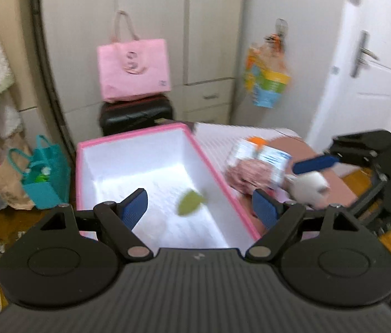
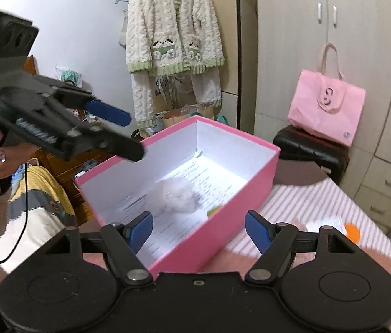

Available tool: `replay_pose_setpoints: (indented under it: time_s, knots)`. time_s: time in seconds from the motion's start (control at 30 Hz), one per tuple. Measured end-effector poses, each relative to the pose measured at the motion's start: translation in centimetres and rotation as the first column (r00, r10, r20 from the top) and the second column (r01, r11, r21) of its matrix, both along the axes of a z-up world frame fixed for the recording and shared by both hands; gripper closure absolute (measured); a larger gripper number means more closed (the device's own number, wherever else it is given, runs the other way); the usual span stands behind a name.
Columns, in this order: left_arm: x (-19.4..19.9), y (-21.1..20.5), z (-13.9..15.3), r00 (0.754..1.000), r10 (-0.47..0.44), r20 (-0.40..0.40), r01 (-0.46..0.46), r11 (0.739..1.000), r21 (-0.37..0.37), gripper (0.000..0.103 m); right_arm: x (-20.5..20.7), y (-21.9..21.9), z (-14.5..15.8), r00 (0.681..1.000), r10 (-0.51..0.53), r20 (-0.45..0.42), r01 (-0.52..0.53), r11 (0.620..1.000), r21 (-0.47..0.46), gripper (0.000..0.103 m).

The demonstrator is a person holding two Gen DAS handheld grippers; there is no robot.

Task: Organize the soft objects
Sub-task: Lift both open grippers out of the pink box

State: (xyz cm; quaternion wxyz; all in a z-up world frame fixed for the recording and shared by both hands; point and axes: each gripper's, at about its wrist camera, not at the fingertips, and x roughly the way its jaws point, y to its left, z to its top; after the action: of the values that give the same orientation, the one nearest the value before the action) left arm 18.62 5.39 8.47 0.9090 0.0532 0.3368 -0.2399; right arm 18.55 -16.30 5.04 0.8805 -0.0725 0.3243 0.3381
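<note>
The sorting is sitting between picks, by my reading: the pink box [image 1: 151,177] already holds a green soft piece [image 1: 190,202] and a pale fluffy ball [image 2: 176,195], and neither tool is carrying anything. The left gripper [image 1: 203,206] is hanging above the box with its jaws spread wide and nothing between them. The right gripper [image 2: 198,227] is also gaping wide and empty, hovering at the box's near corner.

Outside the box, a white plush toy [image 1: 310,188] is lying on the striped bedcover [image 2: 314,208], just beside a pink fuzzy bundle [image 1: 248,174] with a printed packet [image 1: 264,158] on it; motion blur is smearing these, so I may be misnaming them. The next move likely calls for the right gripper to drop onto the white toy and pinch gently.

Around the bed, a pink tote bag [image 2: 325,108] is resting on a black suitcase [image 2: 310,149] before grey wardrobes [image 1: 145,27], and a fluffy cardigan [image 2: 173,33] is hanging on the wall.
</note>
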Motion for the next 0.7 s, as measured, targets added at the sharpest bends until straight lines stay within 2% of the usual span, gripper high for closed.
replay_pose_setpoints:
  time_s: [0.13, 0.4, 0.6, 0.7]
  knots:
    - [-2.4, -1.2, 0.2, 0.997, -0.067, -0.029, 0.066, 0.998, -0.009, 0.021, -2.5, -1.5, 0.4, 1.000, -0.004, -0.021, 0.003, 1.000, -0.003, 0.025]
    - [-6.7, -4.2, -0.6, 0.988, -0.153, -0.028, 0.153, 0.988, 0.004, 0.021, -7.4, -3.6, -0.6, 0.998, 0.008, -0.067, -0.009, 1.000, -0.013, 0.025]
    - [-7.9, -7.5, -3.0, 0.974, -0.217, -0.062, 0.217, 0.976, -0.018, 0.021, -9.3, -5.0, -2.7, 0.998, -0.002, -0.056, 0.000, 0.999, -0.045, 0.025]
    - [-7.7, -9.6, -5.1, 0.977, -0.210, -0.048, 0.207, 0.977, -0.058, 0.022, -9.4, -5.7, -4.3, 0.999, -0.016, -0.028, 0.014, 0.998, -0.060, 0.025]
